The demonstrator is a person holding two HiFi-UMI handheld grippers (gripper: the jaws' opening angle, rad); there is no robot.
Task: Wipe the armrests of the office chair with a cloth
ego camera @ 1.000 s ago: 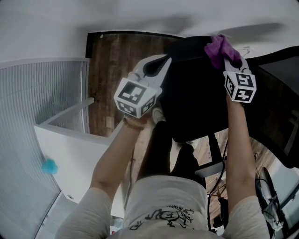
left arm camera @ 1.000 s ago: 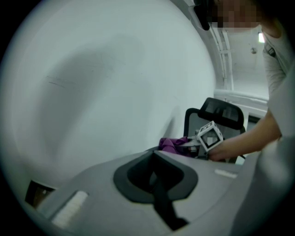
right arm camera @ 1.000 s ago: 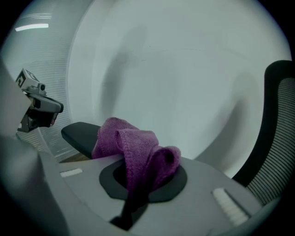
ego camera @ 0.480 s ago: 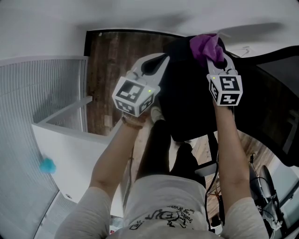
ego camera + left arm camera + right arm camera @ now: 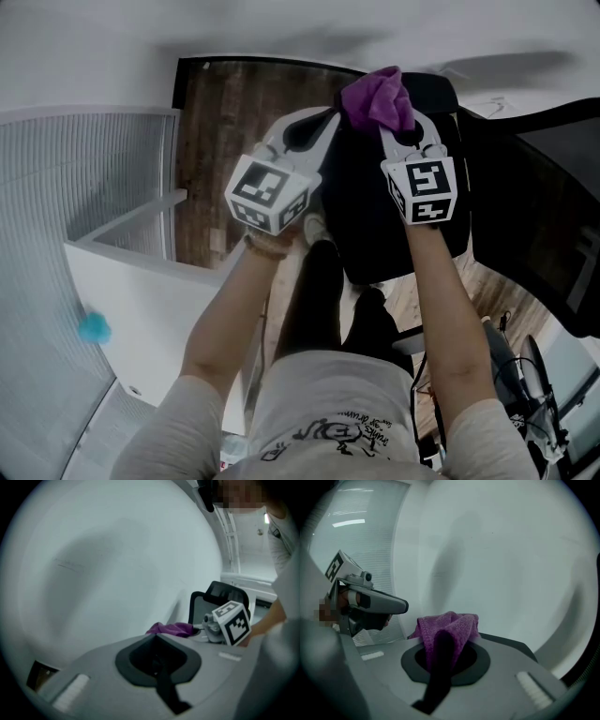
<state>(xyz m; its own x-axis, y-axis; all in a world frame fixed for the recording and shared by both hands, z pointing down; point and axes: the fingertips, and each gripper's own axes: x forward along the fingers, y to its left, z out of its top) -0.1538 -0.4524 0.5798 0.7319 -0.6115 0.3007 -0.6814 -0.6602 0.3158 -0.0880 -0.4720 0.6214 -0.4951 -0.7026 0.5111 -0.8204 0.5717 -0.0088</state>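
**While the cloth is gripped, the armrests wait for their wipe**

As I read my feeds, the right gripper (image 5: 405, 131) has its fingers clamped on the purple cloth (image 5: 377, 98). In the right gripper view the cloth bunches up out of the fingers and drapes down between them. In the head view it hangs over the top edge of the black office chair (image 5: 375, 220), with pale wall (image 5: 281, 28) behind it. Whether it touches the chair I cannot tell, since the right gripper view shows only a dark edge just below the cloth.

The left gripper (image 5: 328, 118) sits just beside the right one, over the chair's left side. Its fingers are drawn together at the tips with nothing between them, and it holds no part of the chair.

My judgement is that the task is at an early stage. The cloth is secured, and that is the only step I can count as done. I cannot pick out either armrest with confidence. The dark slab (image 5: 441, 94) just right of the cloth may be one, but the chair reads as one black mass.

So, as far as I can see, both armrests are left to do. That means laying the cloth flat on one pad, running along it, then crossing to the other. The empty left gripper could steady the chair if it swivels.
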